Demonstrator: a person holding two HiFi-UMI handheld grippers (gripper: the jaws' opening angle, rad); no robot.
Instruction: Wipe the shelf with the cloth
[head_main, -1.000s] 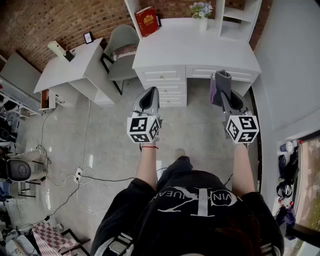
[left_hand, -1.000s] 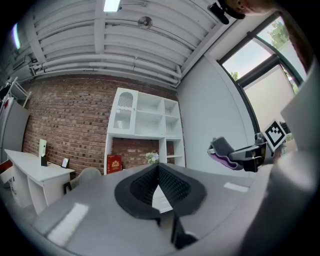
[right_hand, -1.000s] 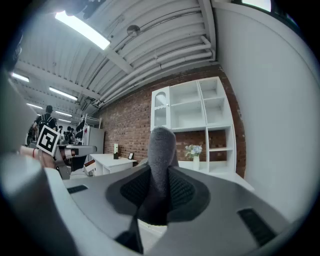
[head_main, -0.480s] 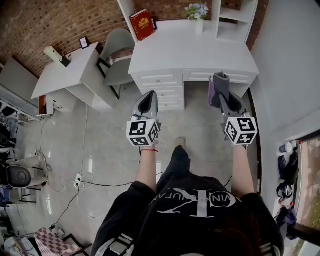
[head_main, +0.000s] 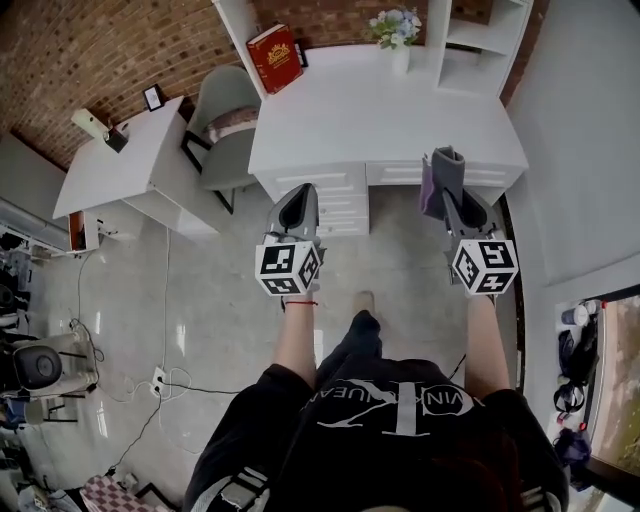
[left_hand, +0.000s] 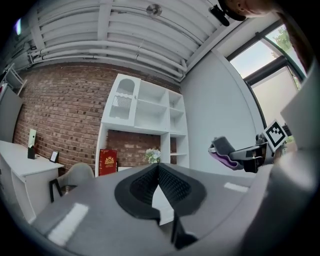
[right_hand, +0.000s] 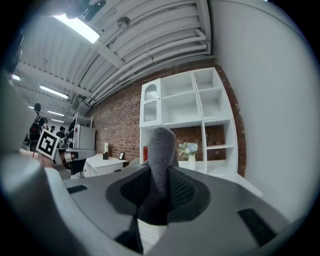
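My right gripper (head_main: 449, 192) is shut on a folded grey and purple cloth (head_main: 439, 176), held above the floor just before the white desk (head_main: 400, 105). In the right gripper view the cloth (right_hand: 161, 147) stands upright between the jaws of the right gripper (right_hand: 158, 176). My left gripper (head_main: 297, 205) is shut with nothing in it; in its own view the left gripper (left_hand: 158, 167) has its pads meeting at the tip. The white shelf unit (right_hand: 192, 107) rises at the back of the desk, also seen as the shelf unit (left_hand: 147, 107) and shelf unit (head_main: 470, 35).
On the desk stand a red book (head_main: 274, 57) and a vase of flowers (head_main: 393, 28). A grey chair (head_main: 220, 120) sits at the desk's left, beside a second white desk (head_main: 125, 165). Cables (head_main: 160, 375) trail over the floor at left.
The person has stepped toward the desk, so the desk and shelf sit lower and nearer in the head view. Both grippers keep their places and their states.
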